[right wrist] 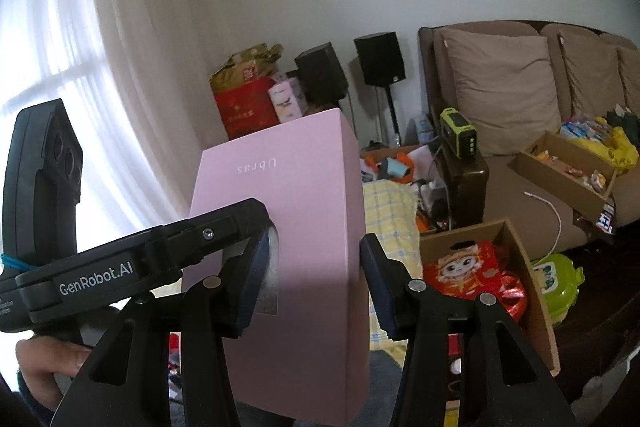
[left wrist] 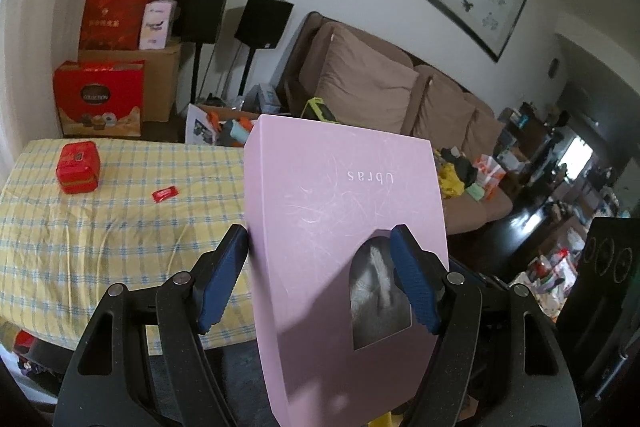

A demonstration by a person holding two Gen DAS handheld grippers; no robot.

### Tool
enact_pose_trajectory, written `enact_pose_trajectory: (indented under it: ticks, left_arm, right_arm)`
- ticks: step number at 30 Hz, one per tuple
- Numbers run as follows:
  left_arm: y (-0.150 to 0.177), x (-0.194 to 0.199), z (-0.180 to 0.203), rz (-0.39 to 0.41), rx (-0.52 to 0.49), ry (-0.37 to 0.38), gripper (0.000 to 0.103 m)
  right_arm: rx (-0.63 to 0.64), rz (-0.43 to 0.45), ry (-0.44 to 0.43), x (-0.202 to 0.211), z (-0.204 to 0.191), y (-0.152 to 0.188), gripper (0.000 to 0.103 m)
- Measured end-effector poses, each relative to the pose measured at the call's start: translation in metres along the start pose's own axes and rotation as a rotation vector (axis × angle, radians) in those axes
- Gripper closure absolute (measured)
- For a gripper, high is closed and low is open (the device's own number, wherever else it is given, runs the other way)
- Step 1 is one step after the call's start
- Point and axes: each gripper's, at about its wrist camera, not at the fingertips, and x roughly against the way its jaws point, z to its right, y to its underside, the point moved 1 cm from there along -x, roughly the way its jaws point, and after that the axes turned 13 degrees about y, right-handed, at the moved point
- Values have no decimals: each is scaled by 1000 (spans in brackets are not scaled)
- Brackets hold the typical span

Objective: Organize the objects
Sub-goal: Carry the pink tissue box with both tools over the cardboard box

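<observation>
Gripping one pink box (left wrist: 344, 227) between them, the left hand-held gripper (left wrist: 320, 275) and right hand-held gripper (right wrist: 312, 279) hold it above the worktop (left wrist: 100, 227).

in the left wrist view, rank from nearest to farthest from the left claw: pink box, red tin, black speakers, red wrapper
1. pink box, between the left claw pads
2. red wrapper, on the checked cloth, left
3. red tin, far left on the cloth
4. black speakers, by the back wall

Matt scuffed pink cardboard box (left wrist: 344, 227), checked cloth tablecloth (left wrist: 100, 227)
</observation>
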Motion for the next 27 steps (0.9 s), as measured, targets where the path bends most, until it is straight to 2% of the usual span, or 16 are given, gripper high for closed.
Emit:
enact_pose_trajectory:
  ticks: [6,10,16,27]
  left_arm:
    - [-10,-32,24,-11,-42,37,33]
    - [-9,-69,43,-47,-48,85,34]
    - [6,-114,64,-111,-77,102,35]
    - [34,-174,65,-213,-59,97,36]
  right_arm:
    - [-2,18,29,0,27,-14,54]
    - [3,28,123,0,55,-19,55]
    - [-13,2,213,-8,99,-11,55]
    - [-73,-86,235,-45,154,18,55]
